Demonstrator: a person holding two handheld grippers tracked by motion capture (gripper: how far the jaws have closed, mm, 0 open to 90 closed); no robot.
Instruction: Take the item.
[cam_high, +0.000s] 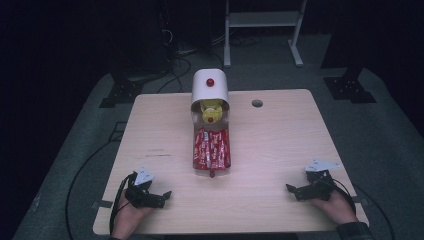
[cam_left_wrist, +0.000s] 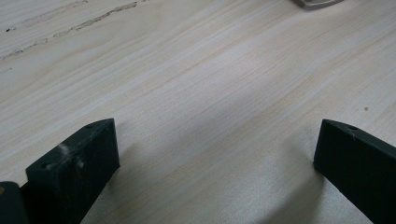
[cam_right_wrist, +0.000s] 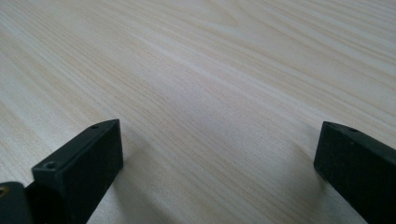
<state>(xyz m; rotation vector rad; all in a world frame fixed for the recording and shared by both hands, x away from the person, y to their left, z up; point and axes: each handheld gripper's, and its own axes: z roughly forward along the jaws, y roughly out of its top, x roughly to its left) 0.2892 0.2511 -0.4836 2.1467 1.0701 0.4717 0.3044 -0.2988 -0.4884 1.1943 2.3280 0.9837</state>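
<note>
Table (cam_high: 280, 150): pale wood, with a round hole (cam_high: 257, 103) near the far edge and dark scuffs on the left part.

Dispenser (cam_high: 210, 87): white, dome-topped, with a red knob (cam_high: 210, 81), standing at the far middle of the table. A clear tray (cam_high: 212, 147) runs from its mouth toward the person, packed with red packets (cam_high: 212, 149); yellow contents and a second red knob sit at the mouth.

Left gripper (cam_high: 161, 195): resting on the near left of the table in the person's left hand (cam_high: 131, 212), jaws spread wide, nothing between them but bare wood, well apart from the tray.

Right gripper (cam_high: 295, 190): resting on the near right in the right hand (cam_high: 339, 204), jaws likewise spread and empty, pointing inward.

Floor (cam_high: 385, 145): grey carpet with black cables (cam_high: 85, 167).
</note>
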